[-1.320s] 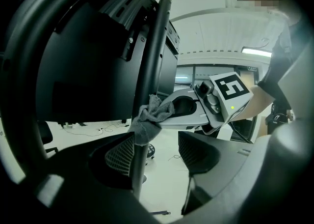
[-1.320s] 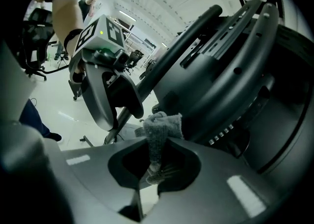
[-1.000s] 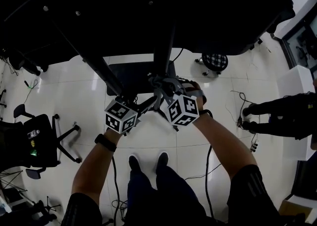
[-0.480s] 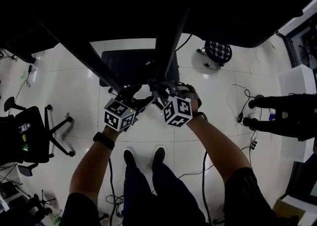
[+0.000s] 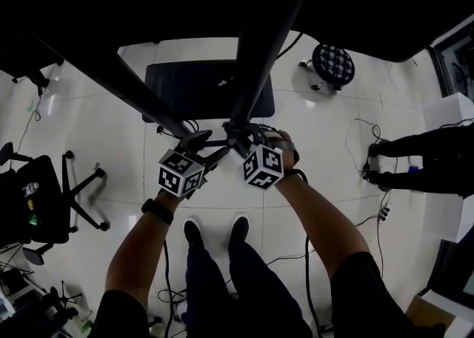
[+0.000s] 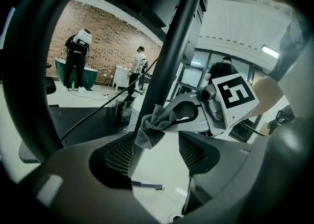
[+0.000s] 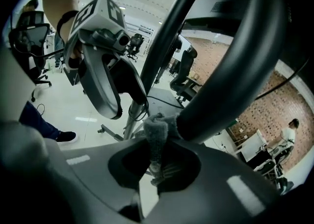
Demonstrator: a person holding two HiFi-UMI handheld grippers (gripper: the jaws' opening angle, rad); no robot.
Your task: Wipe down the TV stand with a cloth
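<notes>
Centrally, left tool (image 6: 156, 155) agape, right tool (image 7: 156, 166) pinching one cloth (image 7: 156, 134)

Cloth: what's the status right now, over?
Right gripper shut on cloth, against stand pole. Left gripper open at the pole. Nothing seen in the way.

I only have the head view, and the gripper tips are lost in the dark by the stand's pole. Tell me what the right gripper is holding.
Observer: In the right gripper view, the right gripper is shut on a grey cloth, and the cloth touches the stand's dark pole.
Operator: Report the left gripper's jaws.
Observer: In the left gripper view, the left gripper has its jaws apart with nothing clamped. The pole runs ahead of them, with the cloth bunched against it.
</notes>
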